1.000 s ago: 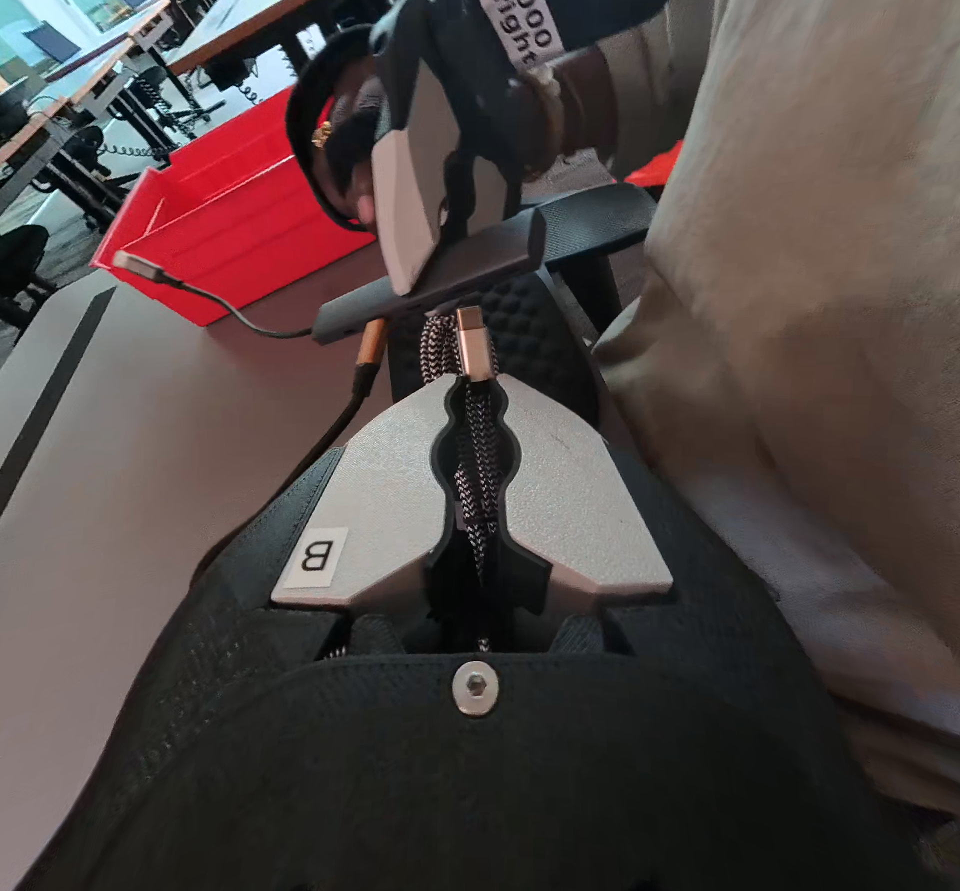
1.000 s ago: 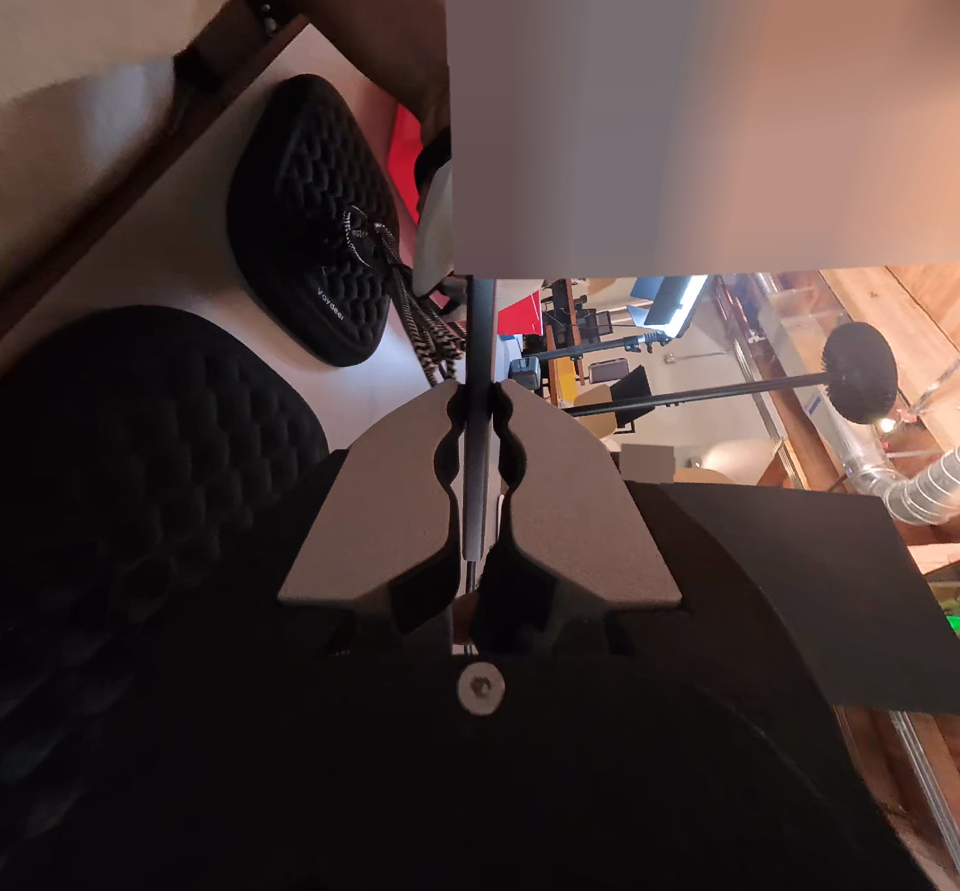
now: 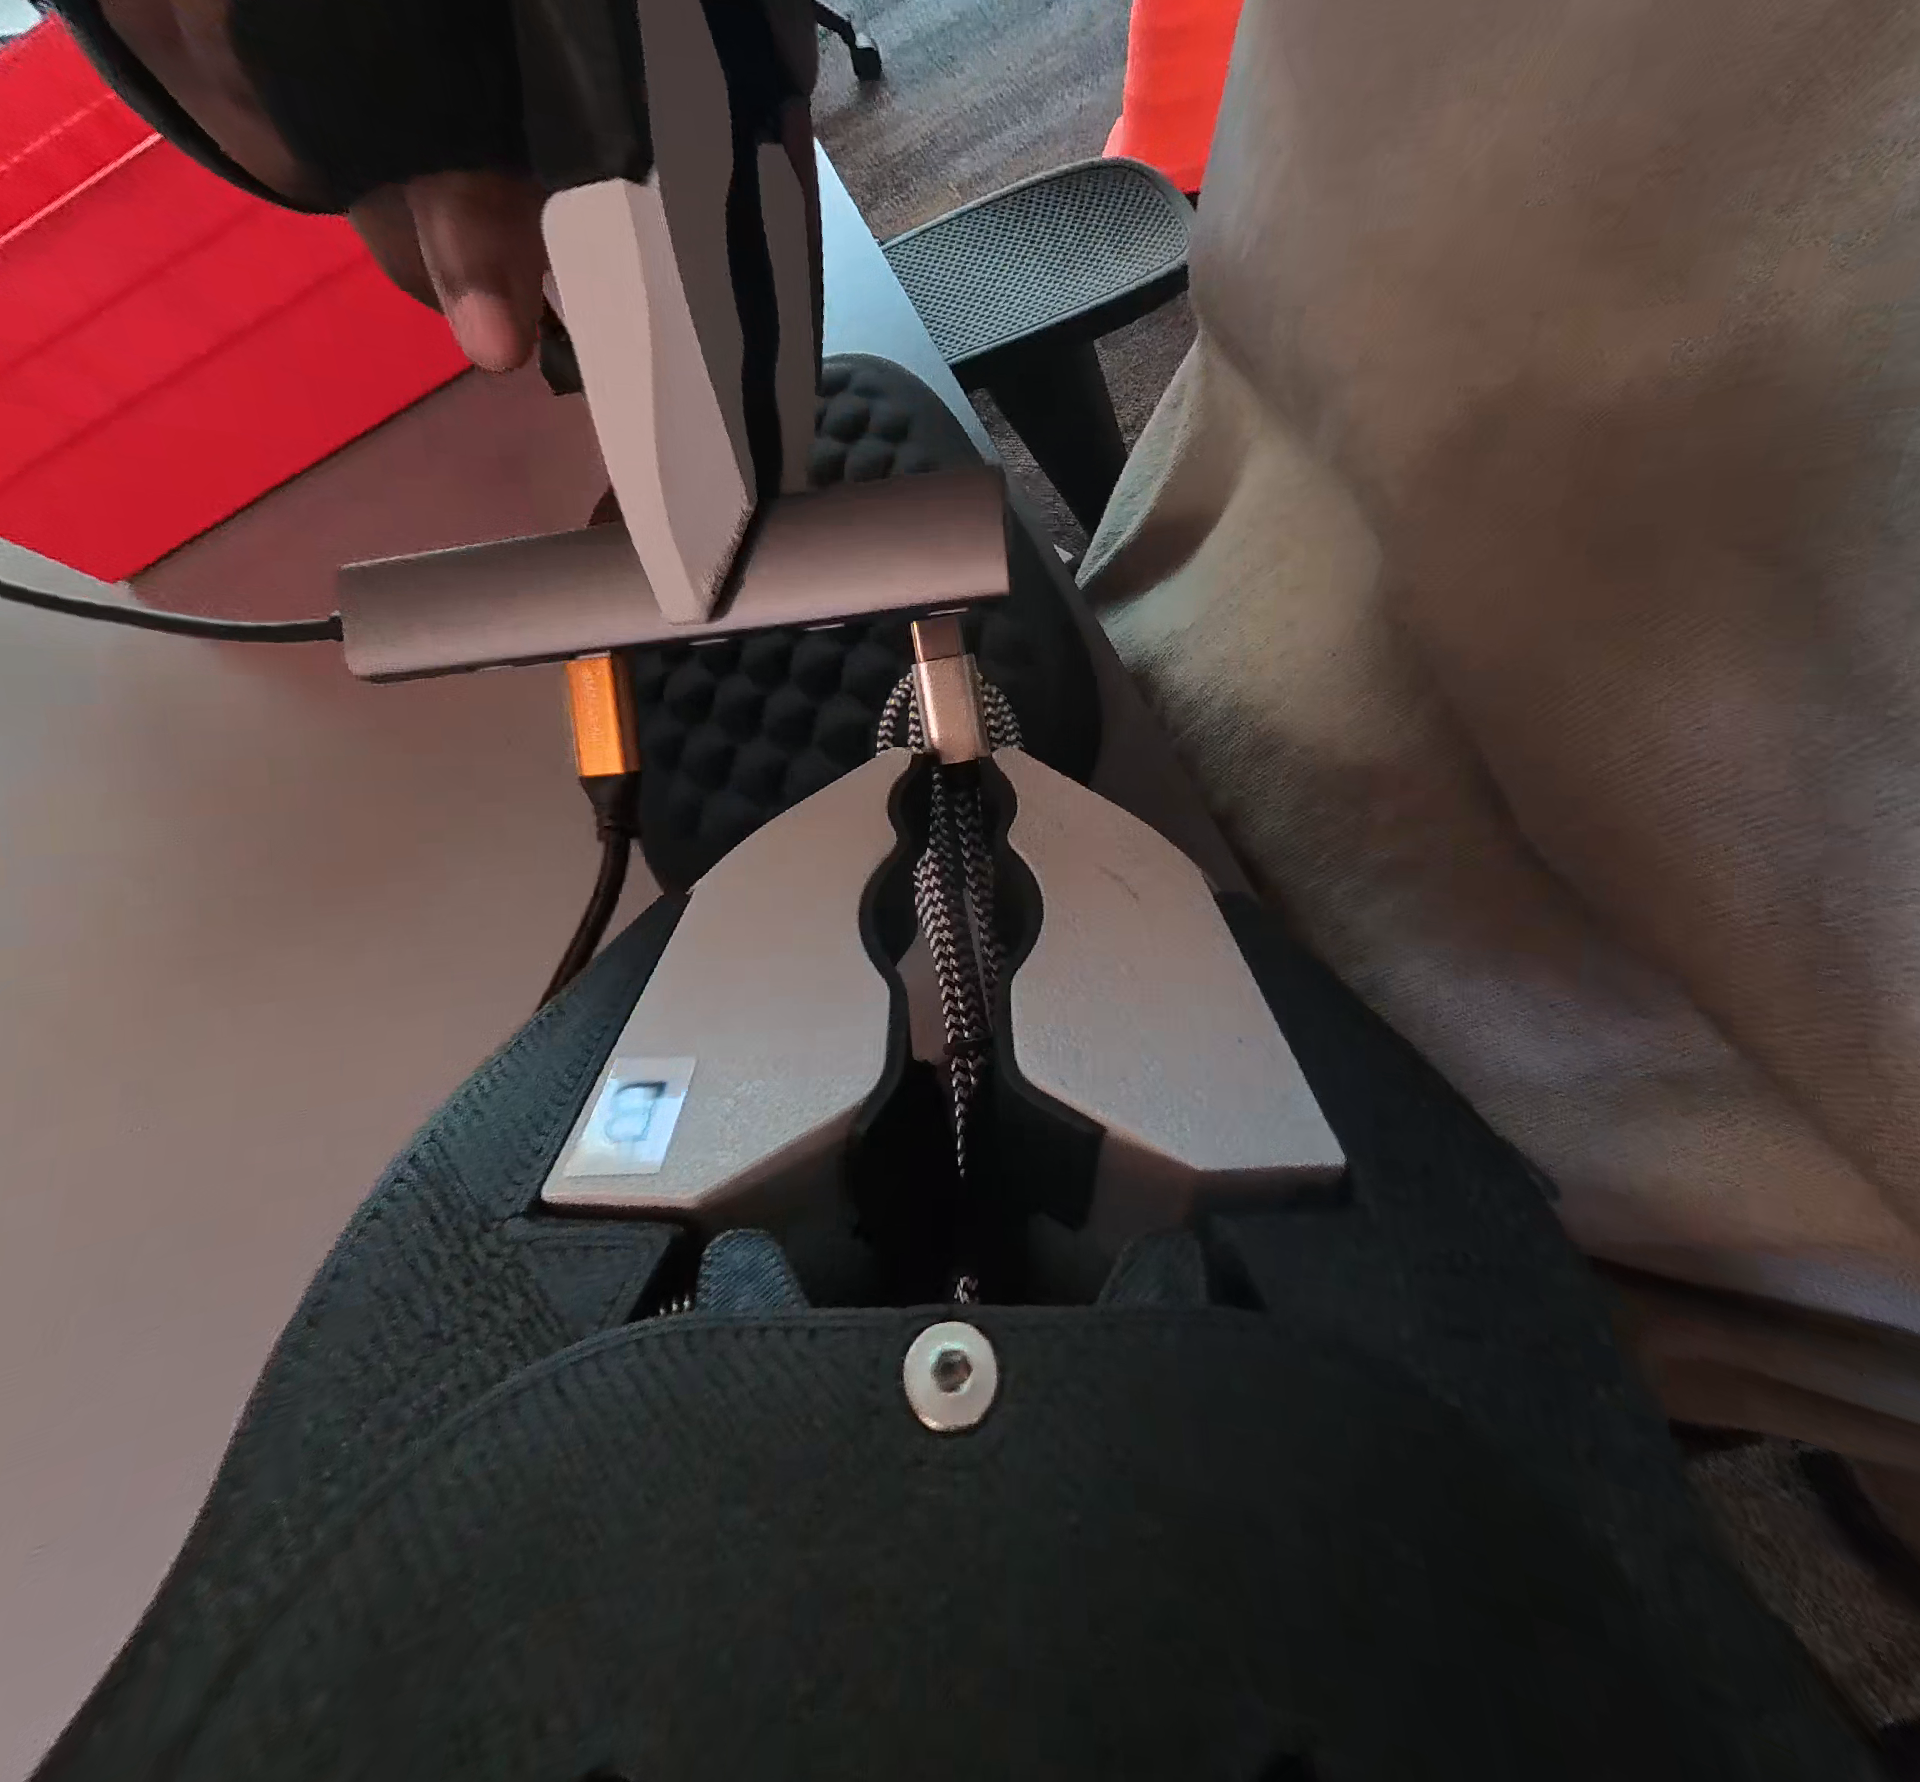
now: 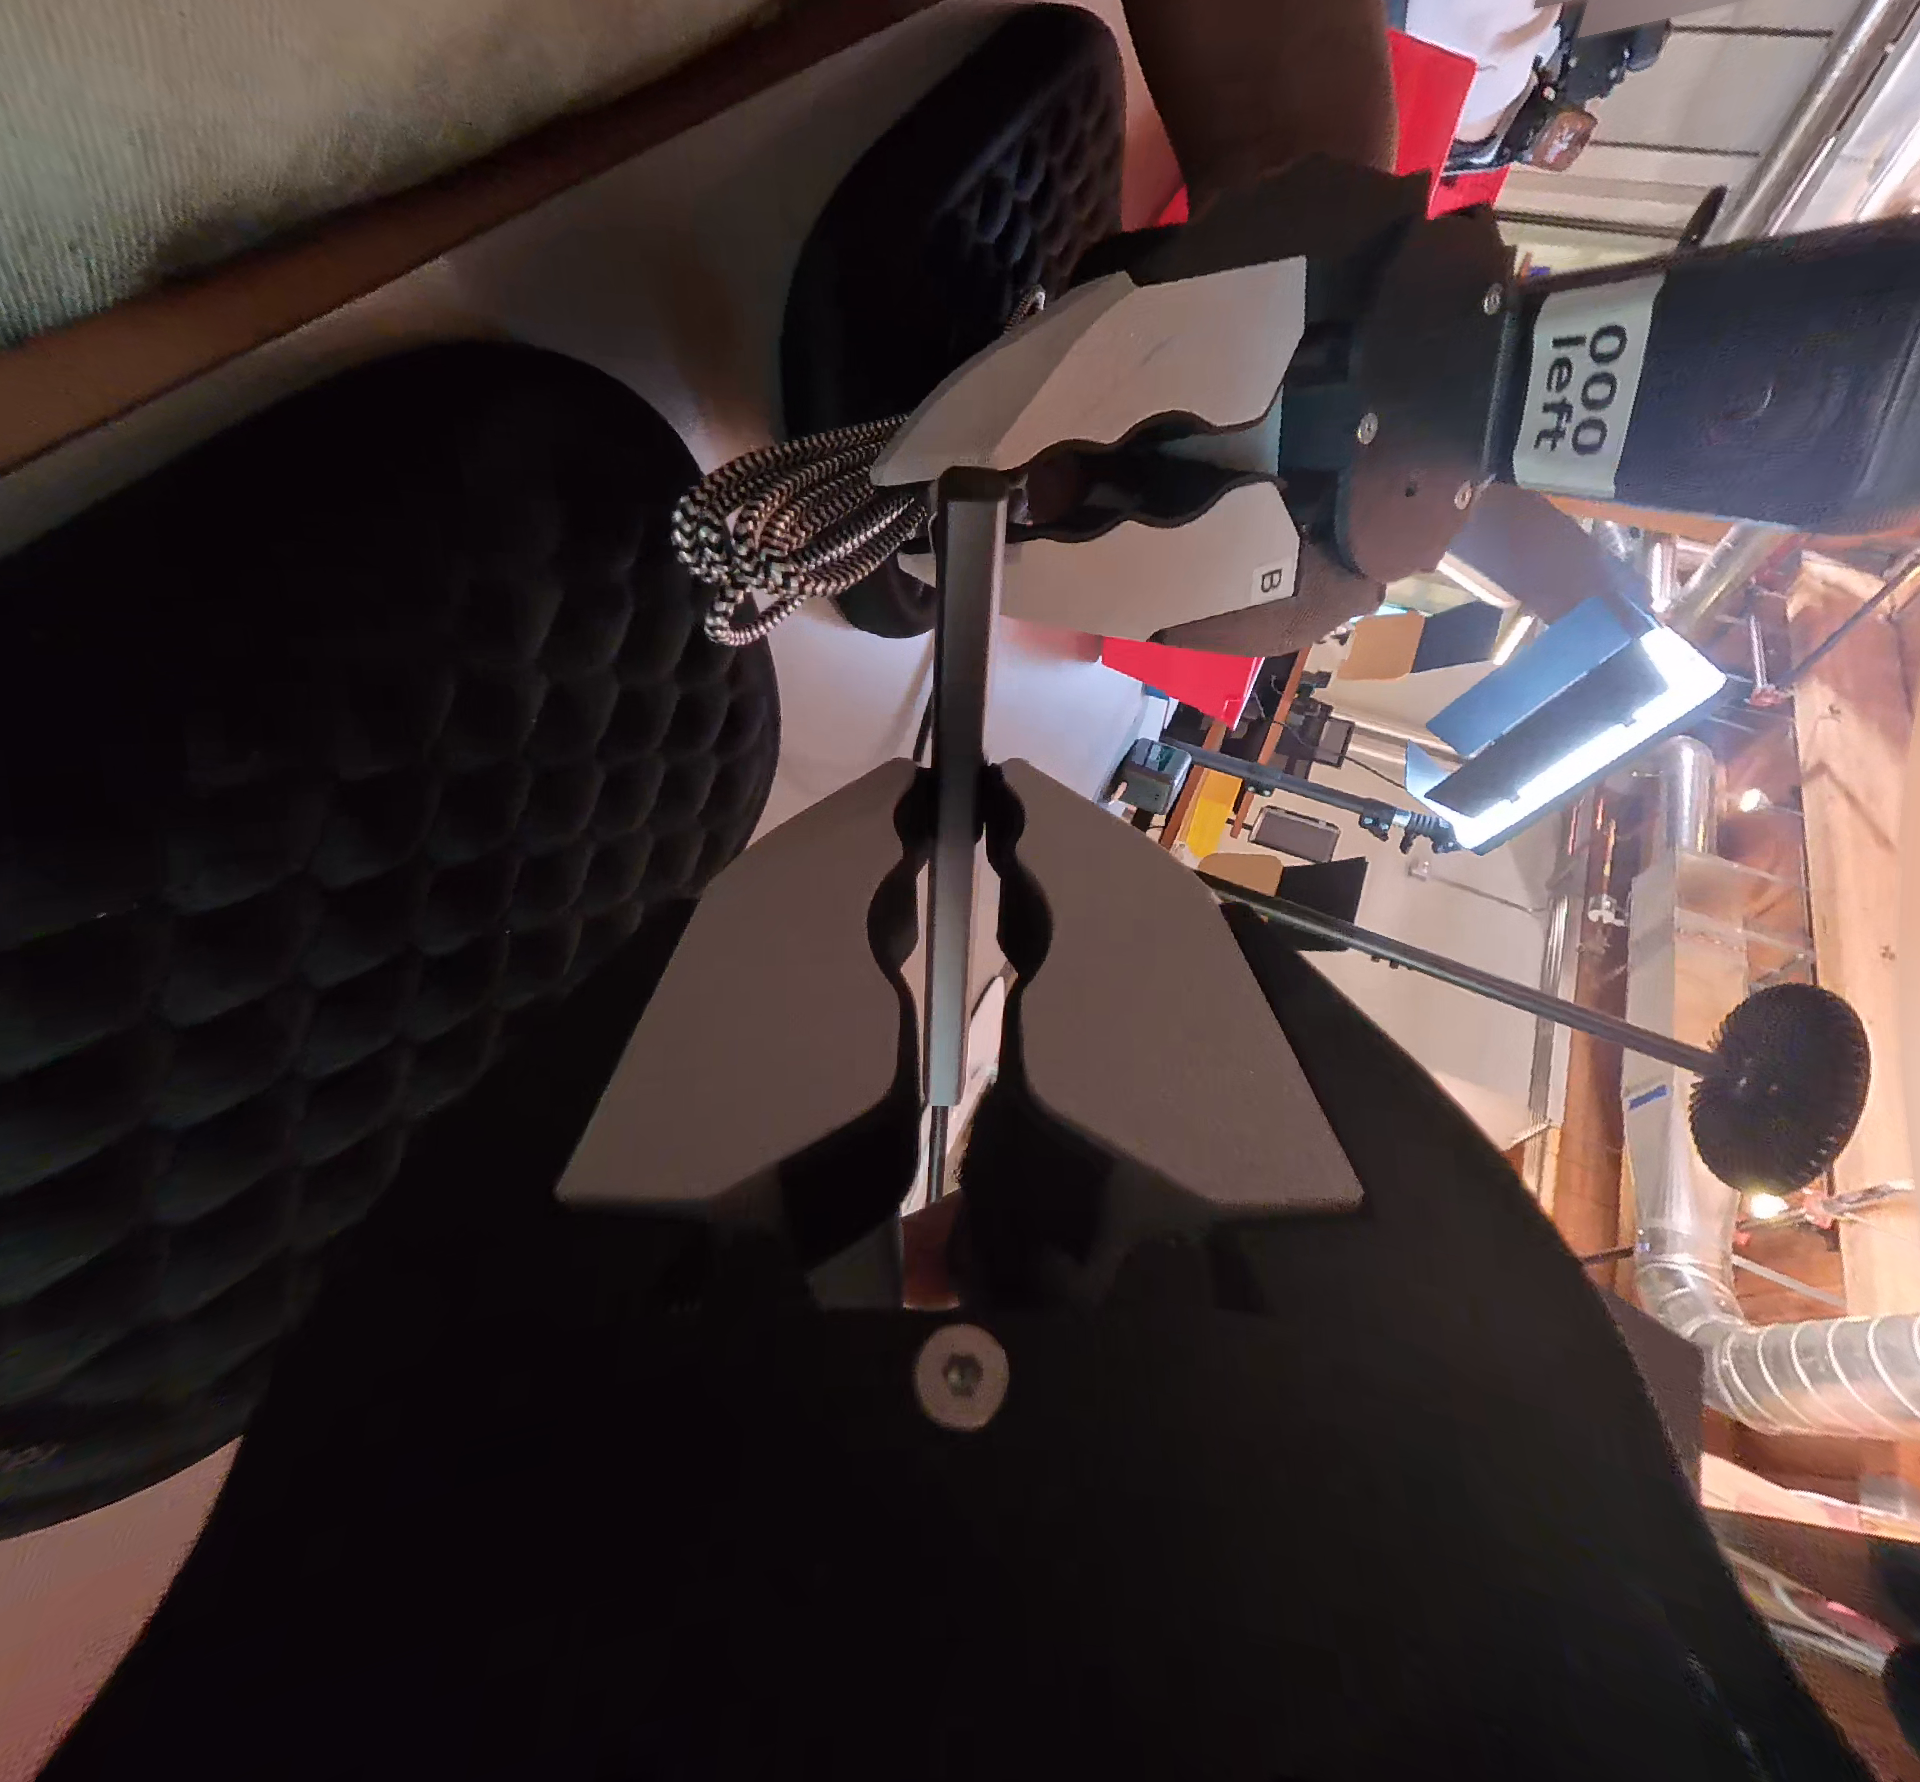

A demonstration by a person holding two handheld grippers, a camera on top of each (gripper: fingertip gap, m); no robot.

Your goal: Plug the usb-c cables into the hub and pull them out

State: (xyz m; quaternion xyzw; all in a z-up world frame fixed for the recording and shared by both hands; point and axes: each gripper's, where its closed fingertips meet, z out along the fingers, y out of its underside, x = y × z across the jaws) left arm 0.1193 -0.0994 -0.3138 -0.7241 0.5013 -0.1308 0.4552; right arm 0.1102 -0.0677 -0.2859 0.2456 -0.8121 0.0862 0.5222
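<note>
My left gripper [image 3: 951,766] is shut on a black-and-white braided cable [image 3: 961,911]. Its silver USB-C plug [image 3: 943,709] sticks out past the fingertips, and its metal tip touches the lower edge of the grey hub [image 3: 499,605] near the right end. My right gripper [image 4: 951,782] is shut on the hub [image 4: 961,652] and holds it above the table. It reaches down from above in the left wrist view [image 3: 743,527]. An orange-sleeved plug [image 3: 597,719] sits in the hub's left part. The left gripper [image 4: 966,511] also shows at the hub's far end.
Black padded pouches [image 3: 769,724] [image 4: 312,797] lie on the pale table [image 3: 208,901]. A red bin [image 3: 156,330] stands at the back left. A chair armrest [image 3: 1039,246] and the person's light clothing [image 3: 1507,589] are close on the right. Across from one pair of fingers to the other is roughly 5 centimetres.
The hub and my right gripper have come much closer to my left gripper and sit more level. The silver plug now meets the hub's edge near its right end. Both grips are unchanged.
</note>
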